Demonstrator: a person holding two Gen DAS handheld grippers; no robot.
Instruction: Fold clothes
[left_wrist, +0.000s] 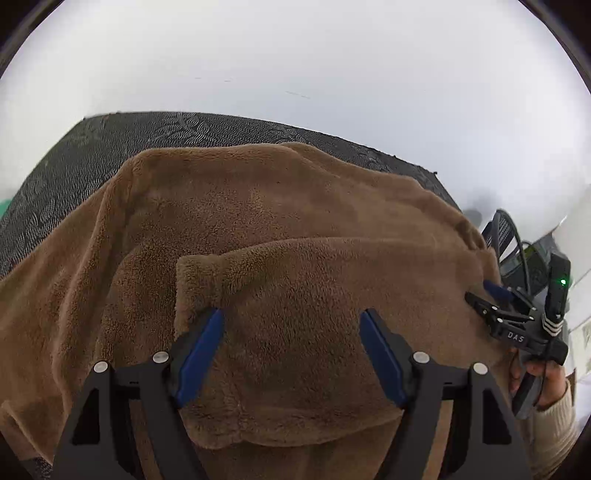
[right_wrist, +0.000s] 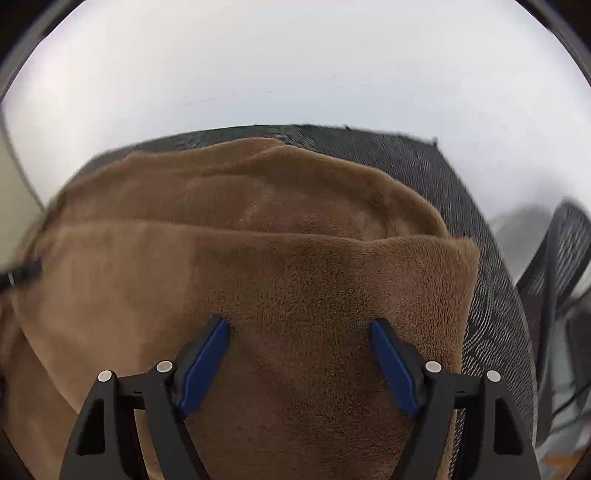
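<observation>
Left gripper (left_wrist: 291, 325): jaws spread wide, blue pads clear of the cloth, nothing held. It hangs angled down over the near folded layer of a brown fleece garment (left_wrist: 258, 229). Right gripper (right_wrist: 300, 334): likewise wide apart and empty, poised over the right-hand part of the same fold; in the left wrist view it shows at the garment's right edge (left_wrist: 495, 299), carried by a hand (left_wrist: 543, 373) in a cream sleeve.

The garment lies on a dark patterned table (left_wrist: 74, 166). It covers most of the surface, reaching close to the far edge and leaving a bare strip at the far left corner and along the right edge (right_wrist: 491, 295). One layer is already turned over on itself, its fold line running across the cloth from left to right (right_wrist: 258, 236).

Step judged in hand: between folds, with the doubled layer laid down and let go. The next move probably calls for both grippers to descend on an edge or corner of the doubled cloth, close on all layers together, and carry them across evenly. Thick fleece may slip or bunch if pinched shallowly.

Containers: none in view. A black mesh chair (right_wrist: 554, 258) stands beyond the table's right edge.
</observation>
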